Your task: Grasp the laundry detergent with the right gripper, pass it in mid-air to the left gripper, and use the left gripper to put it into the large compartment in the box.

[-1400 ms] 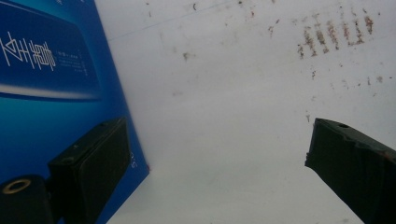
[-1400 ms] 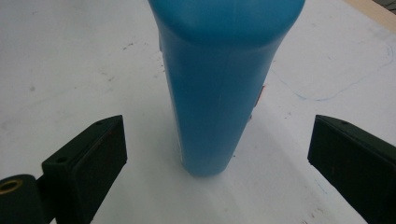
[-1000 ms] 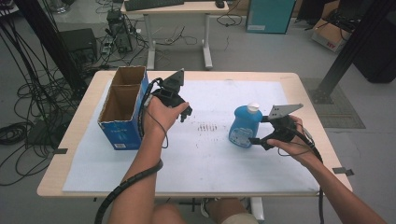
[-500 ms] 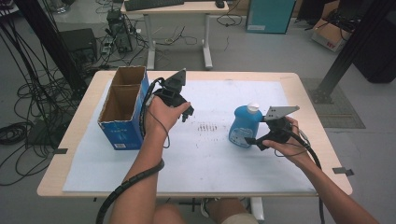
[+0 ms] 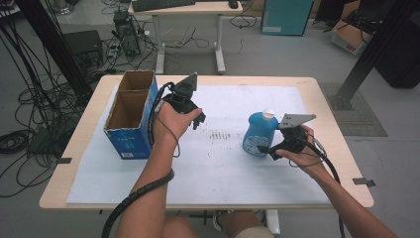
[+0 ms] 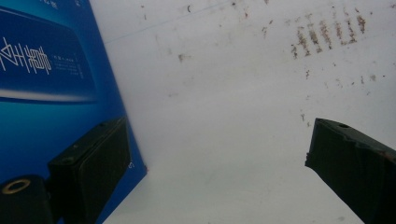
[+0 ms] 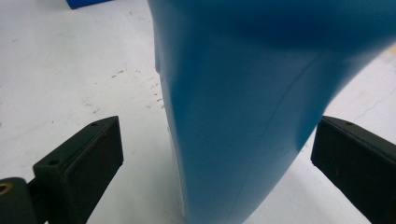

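Note:
A blue plastic bottle (image 5: pixel 259 133) with a white cap stands upright on the white mat (image 5: pixel 218 163), right of centre. My right gripper (image 5: pixel 266 148) is low at the bottle's right side and open. In the right gripper view the bottle (image 7: pixel 261 70) sits between the two spread jaws of the right gripper (image 7: pixel 215 140), with a gap on each side. My left gripper (image 5: pixel 198 119) hovers beside the open blue cardboard box (image 5: pixel 130 116). It is open and empty (image 6: pixel 217 140), with the box's blue wall (image 6: pixel 51 84) just behind its left jaw.
The box stands at the mat's left edge, its top open and its inside bare brown. Dark scuff marks (image 5: pixel 220 135) lie on the mat between the grippers. Cables trail from both hands toward the table's near edge (image 5: pixel 198 206).
My right gripper has slid left toward the bottle, so its open jaws now straddle the bottle's lower part. The left gripper and the box have stayed put.

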Action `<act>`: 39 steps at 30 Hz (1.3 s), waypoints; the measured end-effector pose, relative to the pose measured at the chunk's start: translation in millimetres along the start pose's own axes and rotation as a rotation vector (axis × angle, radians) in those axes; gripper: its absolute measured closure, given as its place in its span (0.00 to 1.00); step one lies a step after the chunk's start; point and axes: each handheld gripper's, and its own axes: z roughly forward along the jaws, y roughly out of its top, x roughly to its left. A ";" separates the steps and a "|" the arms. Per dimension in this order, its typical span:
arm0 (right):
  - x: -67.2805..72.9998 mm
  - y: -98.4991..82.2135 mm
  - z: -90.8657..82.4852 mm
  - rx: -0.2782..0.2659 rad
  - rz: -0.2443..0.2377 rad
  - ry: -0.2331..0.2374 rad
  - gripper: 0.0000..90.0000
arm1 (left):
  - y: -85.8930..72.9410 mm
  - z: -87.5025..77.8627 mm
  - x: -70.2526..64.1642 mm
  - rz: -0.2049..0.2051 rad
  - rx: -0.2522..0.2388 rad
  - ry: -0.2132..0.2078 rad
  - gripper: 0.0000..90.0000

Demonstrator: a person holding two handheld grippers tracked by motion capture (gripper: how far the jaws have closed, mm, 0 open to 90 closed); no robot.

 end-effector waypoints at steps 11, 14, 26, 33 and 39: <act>1.1 0.0 1.8 -0.015 0.002 0.000 0.02 | 0.3 -0.8 -0.7 0.001 -0.004 0.001 0.07; 1.4 -0.1 2.7 -0.017 0.001 0.002 0.02 | 0.0 -1.0 -1.2 0.007 -0.003 0.004 0.07; 2.5 0.2 3.2 -0.030 0.001 -0.003 0.02 | 0.8 -2.9 -2.4 0.011 -0.007 0.003 0.07; 2.9 0.2 2.6 -0.034 -0.002 -0.005 0.02 | 0.9 -3.9 -2.7 0.013 -0.009 -0.001 0.07; 3.3 0.2 3.1 -0.039 0.001 -0.005 0.02 | 1.1 -4.4 -3.3 0.010 -0.012 -0.001 0.07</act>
